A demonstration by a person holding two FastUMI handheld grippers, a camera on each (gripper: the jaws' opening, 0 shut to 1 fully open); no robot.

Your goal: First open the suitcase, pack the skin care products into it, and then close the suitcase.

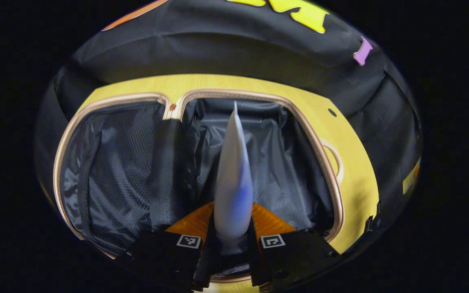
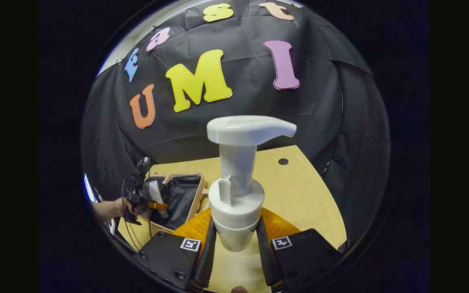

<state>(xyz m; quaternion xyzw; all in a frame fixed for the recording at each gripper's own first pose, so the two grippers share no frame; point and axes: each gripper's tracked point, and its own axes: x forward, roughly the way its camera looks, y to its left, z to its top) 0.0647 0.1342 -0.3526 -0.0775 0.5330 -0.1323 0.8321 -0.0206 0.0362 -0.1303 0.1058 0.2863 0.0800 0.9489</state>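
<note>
left gripper (image 1: pixel 232 240) clamped on tube (image 1: pixel 233 179), right gripper (image 2: pixel 236 244) clamped on pump bottle (image 2: pixel 238 191)

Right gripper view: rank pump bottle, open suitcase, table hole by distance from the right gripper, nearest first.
1. Pump bottle: between the right gripper fingers, upright.
2. Suitcase: open on the table, ahead-left, with the left gripper over it.
3. Table hole: far table edge, ahead-right.

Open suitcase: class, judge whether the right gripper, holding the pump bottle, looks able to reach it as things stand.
Probably yes. The suitcase lies open on the table, bare tabletop between. The left gripper with its tube hangs over the opening and may crowd the right gripper and pump bottle.
</note>
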